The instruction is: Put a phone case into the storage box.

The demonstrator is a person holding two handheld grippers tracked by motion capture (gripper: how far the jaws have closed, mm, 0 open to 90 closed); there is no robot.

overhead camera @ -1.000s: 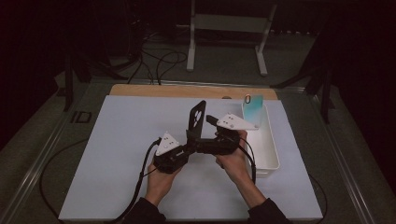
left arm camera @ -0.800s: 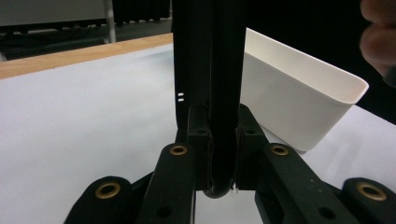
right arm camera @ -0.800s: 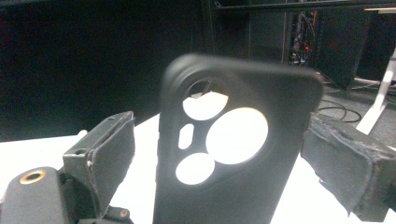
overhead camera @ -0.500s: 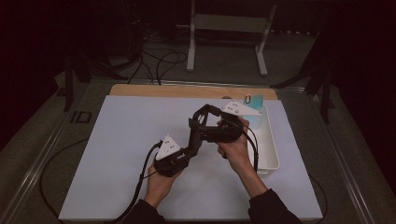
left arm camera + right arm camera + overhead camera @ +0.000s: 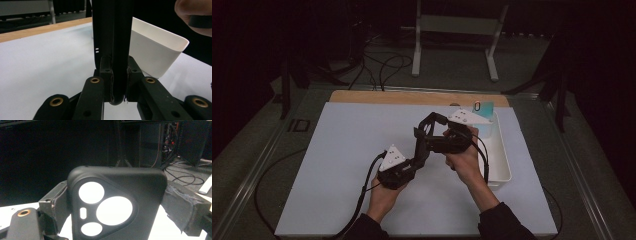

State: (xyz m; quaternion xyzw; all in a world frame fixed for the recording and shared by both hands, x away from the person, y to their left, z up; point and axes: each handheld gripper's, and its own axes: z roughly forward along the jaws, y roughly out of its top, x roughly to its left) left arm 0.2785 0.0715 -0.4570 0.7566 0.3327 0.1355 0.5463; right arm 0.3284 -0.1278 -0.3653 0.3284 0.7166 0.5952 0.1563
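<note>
A black phone case [image 5: 420, 142] with round camera cut-outs is held up over the white mat between both grippers. My left gripper [image 5: 418, 151] is shut on the case's lower thin edge, seen edge-on in the left gripper view as the case [image 5: 117, 37] between the left gripper's [image 5: 117, 75] pads. My right gripper [image 5: 428, 130] spans the case's width near its camera end. In the right gripper view the case [image 5: 112, 202] sits between the right gripper's [image 5: 117, 205] pads, which touch both sides. Its jaws have just been closing on the case.
A white bin [image 5: 499, 160] stands at the mat's right side, close behind the right hand, with a teal item [image 5: 484, 106] at its far end. The bin [image 5: 155, 50] also shows beyond the case. A wooden strip [image 5: 412, 97] borders the mat's far edge.
The right gripper rose from beside the left gripper and moved up-left onto the case's upper end. The case tilted from upright. The left hand stayed put.
</note>
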